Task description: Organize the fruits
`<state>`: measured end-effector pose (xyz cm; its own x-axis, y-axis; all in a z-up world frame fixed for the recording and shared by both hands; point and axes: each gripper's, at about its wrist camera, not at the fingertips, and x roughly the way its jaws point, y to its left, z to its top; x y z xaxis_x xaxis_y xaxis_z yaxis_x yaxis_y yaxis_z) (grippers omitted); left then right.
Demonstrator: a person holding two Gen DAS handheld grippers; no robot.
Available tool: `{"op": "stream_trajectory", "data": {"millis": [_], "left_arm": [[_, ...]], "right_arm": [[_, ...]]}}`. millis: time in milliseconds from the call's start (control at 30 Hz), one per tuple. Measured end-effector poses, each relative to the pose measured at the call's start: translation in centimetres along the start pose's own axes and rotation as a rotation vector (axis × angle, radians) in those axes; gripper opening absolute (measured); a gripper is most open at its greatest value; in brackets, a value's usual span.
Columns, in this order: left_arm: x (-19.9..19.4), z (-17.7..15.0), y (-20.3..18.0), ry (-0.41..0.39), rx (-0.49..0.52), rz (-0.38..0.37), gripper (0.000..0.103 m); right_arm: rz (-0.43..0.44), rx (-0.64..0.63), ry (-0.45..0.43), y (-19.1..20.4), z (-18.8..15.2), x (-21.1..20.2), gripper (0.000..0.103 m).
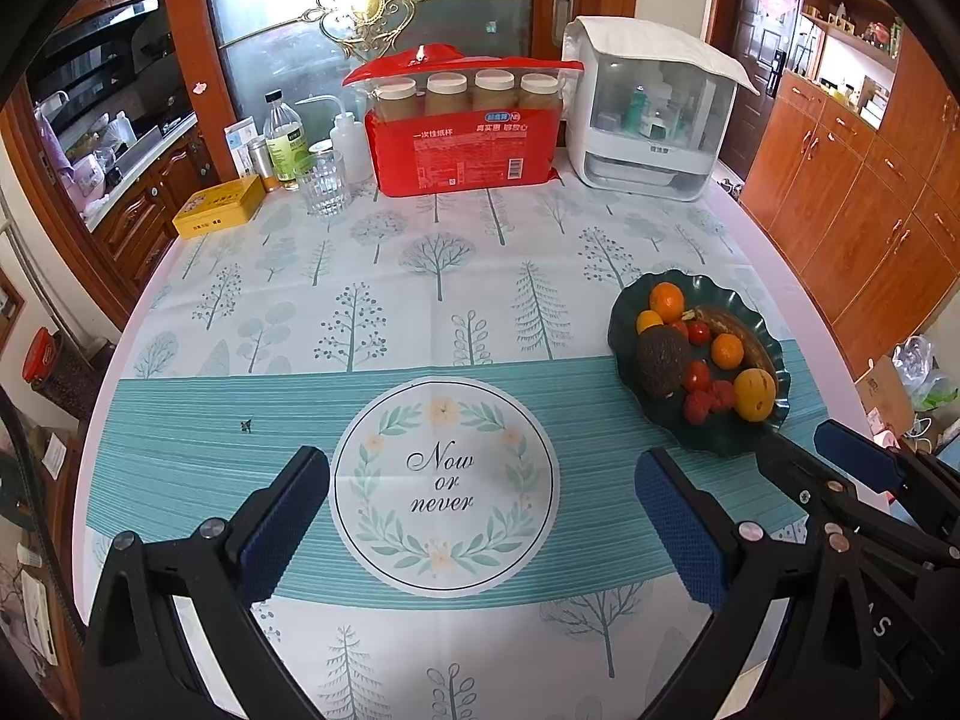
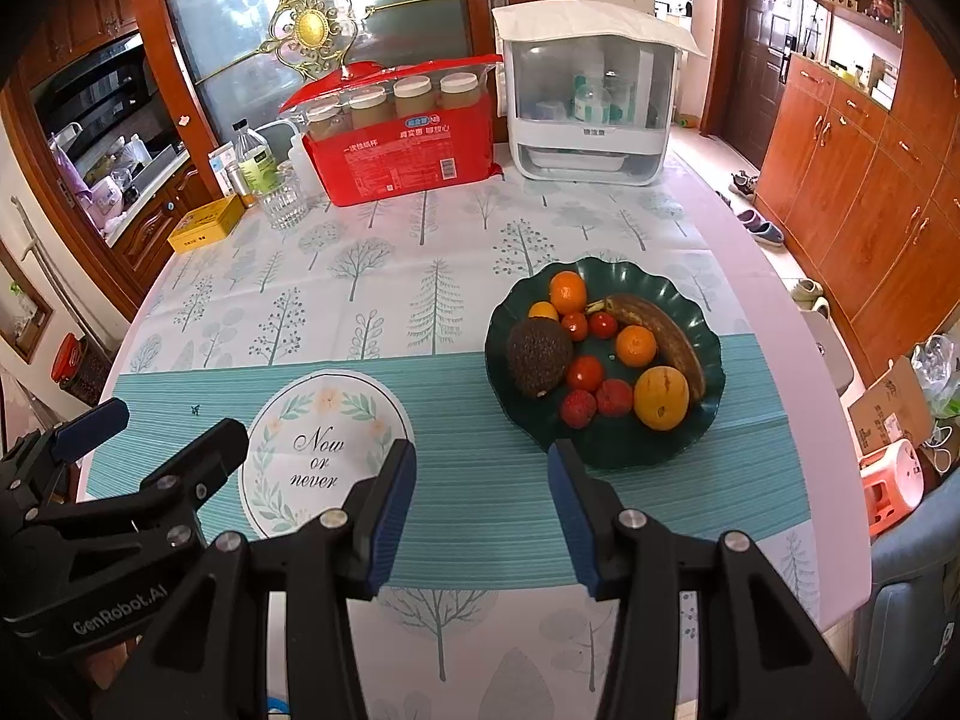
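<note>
Plainly, both tools are empty. The left gripper [image 1: 480, 516] fills the bottom of its view with its jaws spread wide over the round "Now or never" print [image 1: 445, 483] on the tablecloth [image 1: 360, 276], nothing between them. The right gripper [image 2: 483, 510] sits at the bottom centre of its own view, jaws also parted though less widely, and it too holds nothing; its tips point toward the near rim of the dark green plate [image 2: 606, 453].

All the fruit in sight lies on that plate, right of centre in the right wrist view and at the right edge in the left one. A brown-skinned banana [image 2: 660, 333] curves along the right side, a dark avocado [image 2: 537, 357] lies at the left, two oranges [image 2: 636, 345] sit at the top and middle, a large yellow fruit [image 2: 661, 397] rests at the lower right, and small red fruits [image 2: 585, 373] fill the gaps. No fruit shows on the cloth.

As I judge it, this fits two stages alike: fruit gathered on the plate as the task wants, or a mixed heap waiting to be sorted elsewhere. The pictures do not settle which. If any piece is to be lifted, the crowding would call for a careful approach from above, since the pieces touch one another.
</note>
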<state>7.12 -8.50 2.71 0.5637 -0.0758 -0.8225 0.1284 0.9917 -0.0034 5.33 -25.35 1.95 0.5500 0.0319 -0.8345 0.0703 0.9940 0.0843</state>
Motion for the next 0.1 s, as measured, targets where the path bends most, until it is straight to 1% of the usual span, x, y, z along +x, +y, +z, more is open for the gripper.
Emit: {"op": "stream_trajectory", "data": {"millis": [100], "left_arm": [[0.05, -0.35, -0.08, 0.003, -0.001, -0.003, 0.101]], "right_arm": [[0.000, 0.000, 0.001, -0.03, -0.07, 0.04, 0.046]]}}
